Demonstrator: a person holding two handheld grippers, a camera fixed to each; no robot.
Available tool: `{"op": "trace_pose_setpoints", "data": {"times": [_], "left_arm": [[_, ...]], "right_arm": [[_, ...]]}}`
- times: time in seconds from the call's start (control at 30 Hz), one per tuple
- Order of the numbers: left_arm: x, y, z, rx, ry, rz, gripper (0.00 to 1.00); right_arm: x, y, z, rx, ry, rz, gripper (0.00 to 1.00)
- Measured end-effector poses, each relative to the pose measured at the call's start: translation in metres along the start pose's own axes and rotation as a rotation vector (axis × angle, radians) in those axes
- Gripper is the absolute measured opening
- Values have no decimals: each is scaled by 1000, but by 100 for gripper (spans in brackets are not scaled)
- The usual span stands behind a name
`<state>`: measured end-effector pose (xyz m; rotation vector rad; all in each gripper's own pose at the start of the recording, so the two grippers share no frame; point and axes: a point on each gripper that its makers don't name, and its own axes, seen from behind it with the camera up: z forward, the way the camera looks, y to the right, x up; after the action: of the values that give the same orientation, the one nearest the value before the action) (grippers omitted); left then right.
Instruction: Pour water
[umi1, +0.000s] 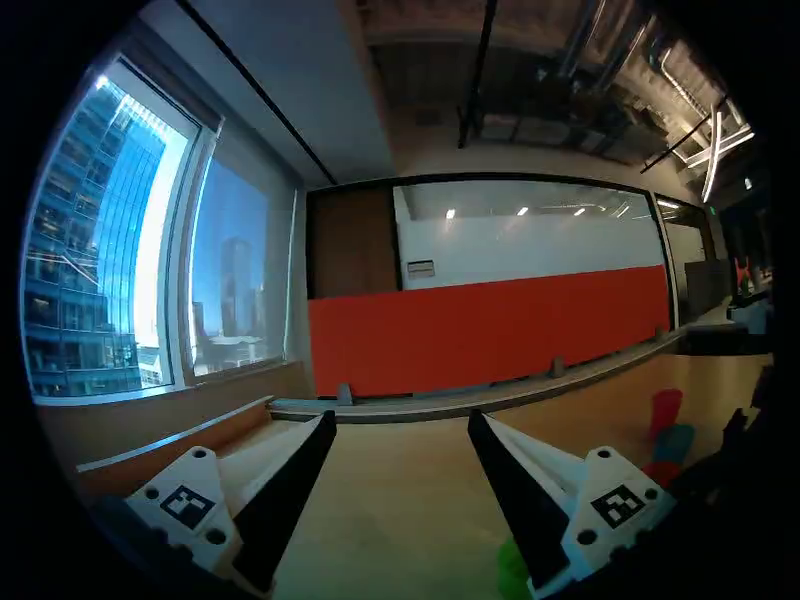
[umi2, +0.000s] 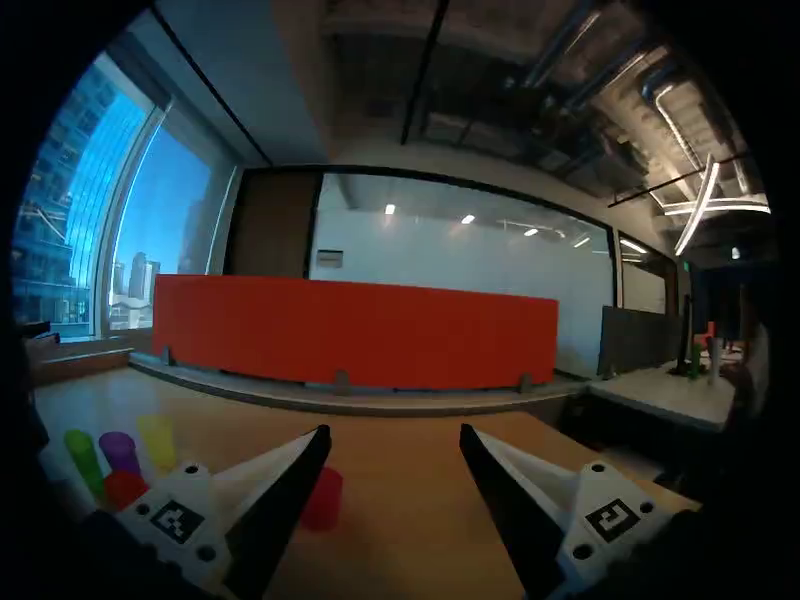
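Observation:
My left gripper (umi1: 400, 425) stands open above a wooden table (umi1: 400, 500), nothing between its fingers. Off to its right stand coloured cups: a red cup (umi1: 666, 410) above a teal cup (umi1: 672, 440), and a green cup (umi1: 513, 570) at the bottom by the right finger. My right gripper (umi2: 393, 440) is also open over the same table (umi2: 420, 500). A red cup (umi2: 322, 497) stands just behind its left finger. Farther left is a cluster: a green cup (umi2: 82, 455), a purple cup (umi2: 120, 450), a yellow cup (umi2: 158, 440) and another red cup (umi2: 125, 488).
An orange partition panel (umi2: 350, 330) runs along the table's far edge, with a glass wall behind it. Large windows (umi1: 110, 250) are on the left. Another desk (umi2: 670, 390) with small items stands to the right.

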<state>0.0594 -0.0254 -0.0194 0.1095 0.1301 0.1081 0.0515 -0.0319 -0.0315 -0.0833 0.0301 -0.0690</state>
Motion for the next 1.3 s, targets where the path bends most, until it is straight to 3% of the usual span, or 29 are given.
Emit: {"op": "trace_pose_setpoints", "data": {"times": [0.7,1.3], "left_arm": [[-55,13,1,6,-63,-57,98],[-77,26,2,-15,-92,-81,98]], "right_arm": [[4,-22,4,24,-16,-40,100],[3,-20,1,26,-16,-37,100]]}}
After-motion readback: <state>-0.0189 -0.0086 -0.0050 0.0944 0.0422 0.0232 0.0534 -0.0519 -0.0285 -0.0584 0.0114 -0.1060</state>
